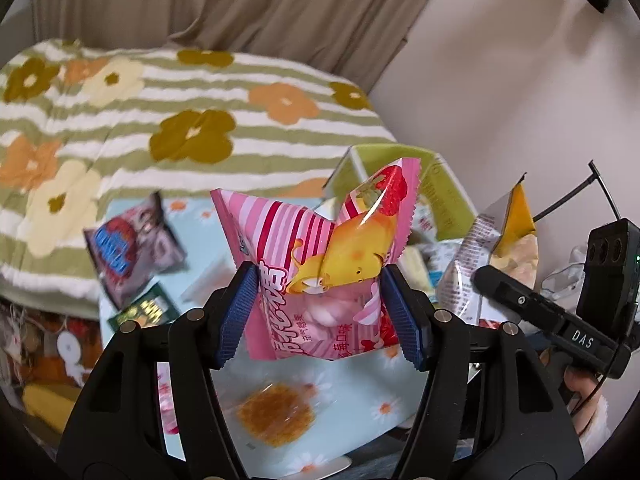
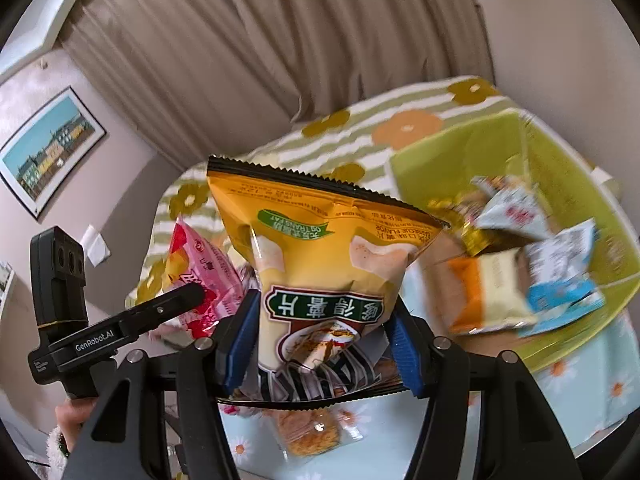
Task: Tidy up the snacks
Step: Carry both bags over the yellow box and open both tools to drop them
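Left gripper [image 1: 318, 312] pinches pink striped strawberry candy bag [image 1: 320, 264]; right gripper [image 2: 320, 344] pinches yellow crinkled chip bag [image 2: 320, 264].
Both held aloft, likely bound for lime-green plastic bin [image 2: 460, 152].

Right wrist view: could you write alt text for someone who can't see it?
The right gripper holds a yellow chip bag upright between its blue fingers. A green bin of small snack packets sits to the right, and the left gripper with a pink bag is at left.

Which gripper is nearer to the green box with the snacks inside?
Right. The right gripper, holding the yellow chip bag, is beside the green box; the left gripper, holding the pink bag, is farther away.
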`<state>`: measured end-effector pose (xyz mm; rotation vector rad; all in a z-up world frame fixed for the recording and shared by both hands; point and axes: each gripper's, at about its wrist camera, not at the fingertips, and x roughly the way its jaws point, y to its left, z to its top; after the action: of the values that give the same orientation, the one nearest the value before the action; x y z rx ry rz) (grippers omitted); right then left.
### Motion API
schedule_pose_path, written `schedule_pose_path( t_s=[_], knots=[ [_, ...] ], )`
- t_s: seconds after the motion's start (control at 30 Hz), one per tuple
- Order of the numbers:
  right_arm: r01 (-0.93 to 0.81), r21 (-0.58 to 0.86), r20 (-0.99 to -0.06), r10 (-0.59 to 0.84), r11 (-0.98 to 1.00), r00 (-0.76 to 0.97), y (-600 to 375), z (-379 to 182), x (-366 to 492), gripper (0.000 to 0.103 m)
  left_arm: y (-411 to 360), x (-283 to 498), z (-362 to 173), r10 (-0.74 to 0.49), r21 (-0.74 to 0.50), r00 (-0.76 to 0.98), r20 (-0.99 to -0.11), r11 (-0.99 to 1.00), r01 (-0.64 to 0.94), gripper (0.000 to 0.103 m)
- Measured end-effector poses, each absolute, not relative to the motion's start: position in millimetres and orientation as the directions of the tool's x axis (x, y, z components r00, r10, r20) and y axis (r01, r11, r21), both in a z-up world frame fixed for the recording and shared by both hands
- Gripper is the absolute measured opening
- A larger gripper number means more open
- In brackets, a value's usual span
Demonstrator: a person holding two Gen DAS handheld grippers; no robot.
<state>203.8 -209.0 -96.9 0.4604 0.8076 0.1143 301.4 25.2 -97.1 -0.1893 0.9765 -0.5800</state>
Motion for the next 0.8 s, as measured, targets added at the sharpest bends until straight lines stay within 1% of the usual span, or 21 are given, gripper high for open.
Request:
schedule_pose_path(
  t_s=[0.23, 0.37, 0.6, 0.8],
  knots=[
    [0.084, 0.382, -0.659, 0.208, 0.920, 0.723, -285, -73, 195, 0.056, -44, 296, -71, -0.564, -0.402, 0.450, -0.693, 0.820, 0.408, 0.060],
    [0.096, 0.366, -0.664, 0.187, 0.926, 0.724, -329, -72, 192, 0.056, -95, 296, -72, -0.574, -0.406, 0.436, -0.693, 0.811, 0.421, 0.060],
    [0.088, 0.347, -0.681, 0.187, 0.934, 0.708, -387, -80, 192, 0.056, -189, 295, -100, -0.570, -0.411, 0.370, -0.734, 0.806, 0.426, 0.060],
    [0.083, 0.334, -0.716, 0.196, 0.939, 0.671, -415, -96, 194, 0.056, -239, 290, -138, -0.530, -0.397, 0.298, -0.794, 0.823, 0.407, 0.060]
  ],
)
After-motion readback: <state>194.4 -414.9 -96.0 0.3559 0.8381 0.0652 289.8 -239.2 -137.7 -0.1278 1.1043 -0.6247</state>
